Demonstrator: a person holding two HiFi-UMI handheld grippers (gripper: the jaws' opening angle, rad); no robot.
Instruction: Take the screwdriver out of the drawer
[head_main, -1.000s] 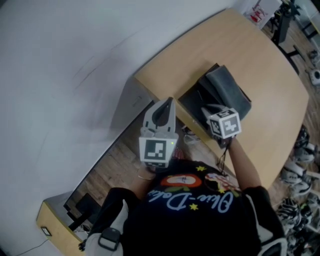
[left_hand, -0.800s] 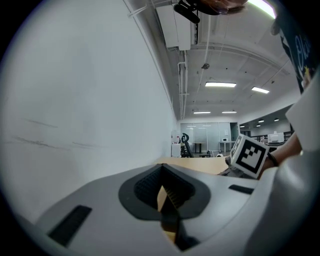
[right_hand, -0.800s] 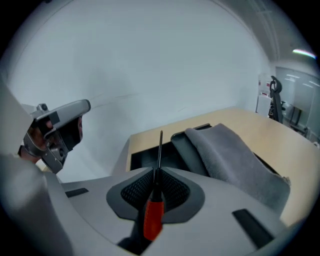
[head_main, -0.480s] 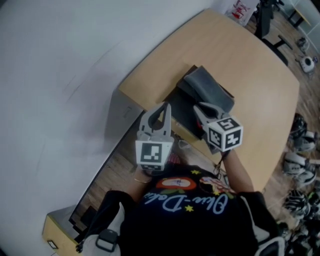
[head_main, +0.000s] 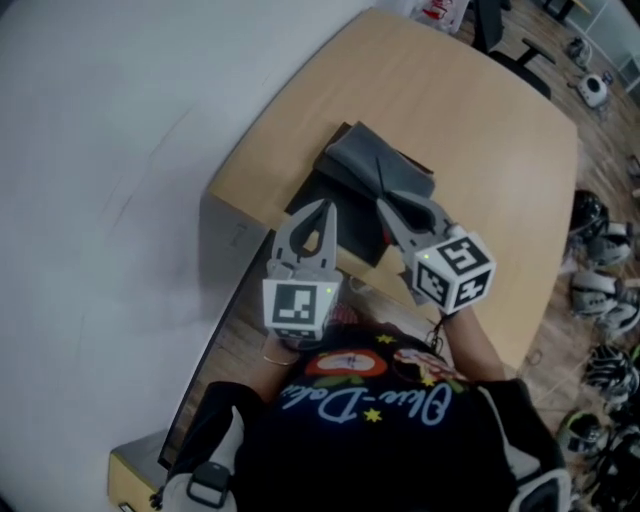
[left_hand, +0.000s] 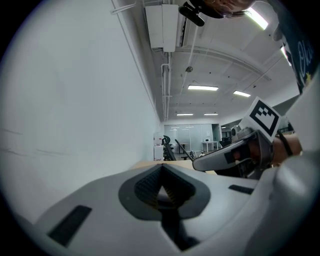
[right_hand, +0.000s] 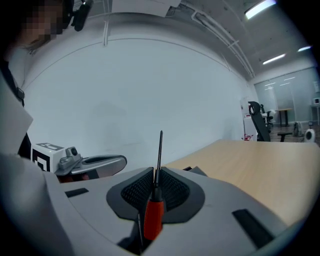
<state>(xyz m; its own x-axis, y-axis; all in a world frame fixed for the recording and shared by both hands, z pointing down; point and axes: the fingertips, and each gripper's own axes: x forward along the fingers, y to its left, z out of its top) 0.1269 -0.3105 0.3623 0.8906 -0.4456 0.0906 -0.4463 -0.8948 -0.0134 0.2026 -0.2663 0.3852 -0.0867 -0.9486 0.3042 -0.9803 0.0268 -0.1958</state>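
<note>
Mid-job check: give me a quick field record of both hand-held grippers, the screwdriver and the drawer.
left hand-held gripper: jaws together, nothing between them
right hand-held gripper: shut on the screwdriver
screwdriver: red handle between the jaws, thin shaft sticking out past the tips
drawer: open, dark inside, at the table edge below both grippers
table: light wood
grey folded item: at the drawer's far end

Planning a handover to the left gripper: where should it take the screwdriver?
Probably the bare shaft of the screwdriver, approached crosswise from the side: it sticks straight out past the right gripper, whose jaws clamp it just above the orange handle.
</note>
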